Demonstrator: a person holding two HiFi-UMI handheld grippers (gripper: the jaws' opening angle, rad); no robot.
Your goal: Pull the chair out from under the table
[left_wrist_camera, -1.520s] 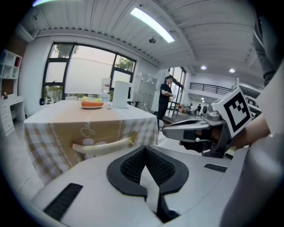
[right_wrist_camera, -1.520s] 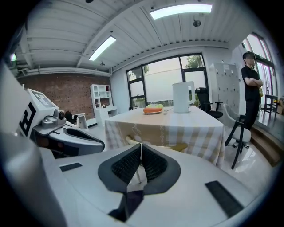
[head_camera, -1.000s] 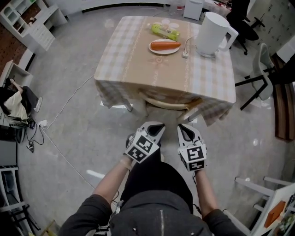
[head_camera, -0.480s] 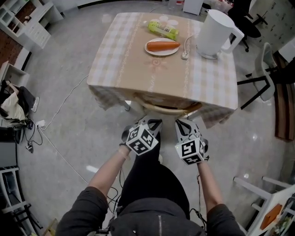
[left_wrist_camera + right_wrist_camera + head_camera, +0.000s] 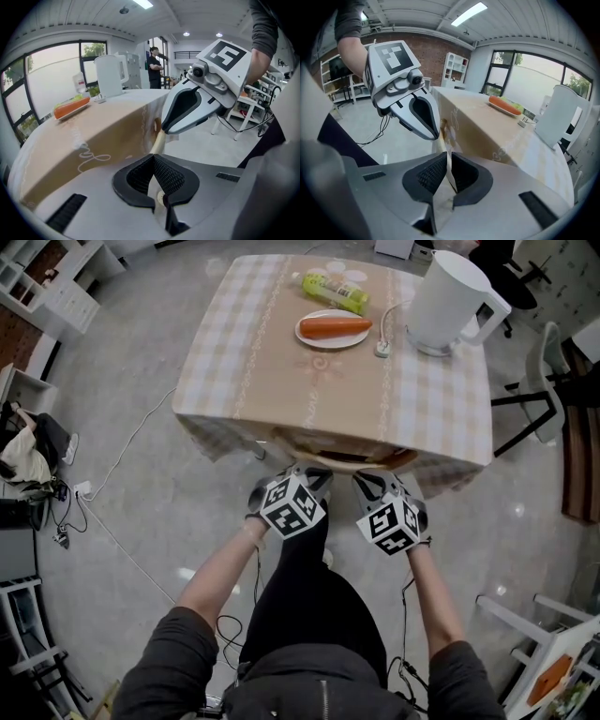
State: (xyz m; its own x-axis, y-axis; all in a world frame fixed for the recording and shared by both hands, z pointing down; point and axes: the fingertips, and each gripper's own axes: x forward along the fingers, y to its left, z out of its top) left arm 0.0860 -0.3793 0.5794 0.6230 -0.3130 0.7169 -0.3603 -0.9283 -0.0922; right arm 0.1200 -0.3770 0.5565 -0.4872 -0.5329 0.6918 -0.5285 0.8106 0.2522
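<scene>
The chair (image 5: 339, 463) is tucked under the near side of the desk (image 5: 234, 381). Only the curved, pale wooden top rail of its back shows, just below the hanging edge of the checked cloth (image 5: 441, 418) that covers the desk. The left claw (image 5: 314, 476) and the right claw (image 5: 367, 482) sit side by side just in front of that rail, both angled downward toward it, the left one at the rail's left part and the right one at its right part. From the head view I cannot tell whether either tip touches the wood. In the left gripper view the jaws are pressed together with nothing between them, and the pale rail shows just past their tips. In the right gripper view the jaws likewise stand closed and empty, with the rail and the cloth's edge right beyond them. On top of the desk, well back from the chair, a carrot (image 5: 335, 327) lies on a white plate (image 5: 309, 337). A green packet (image 5: 335, 292) lies behind it and a white kettle (image 5: 455, 301) stands at the far right corner.
</scene>
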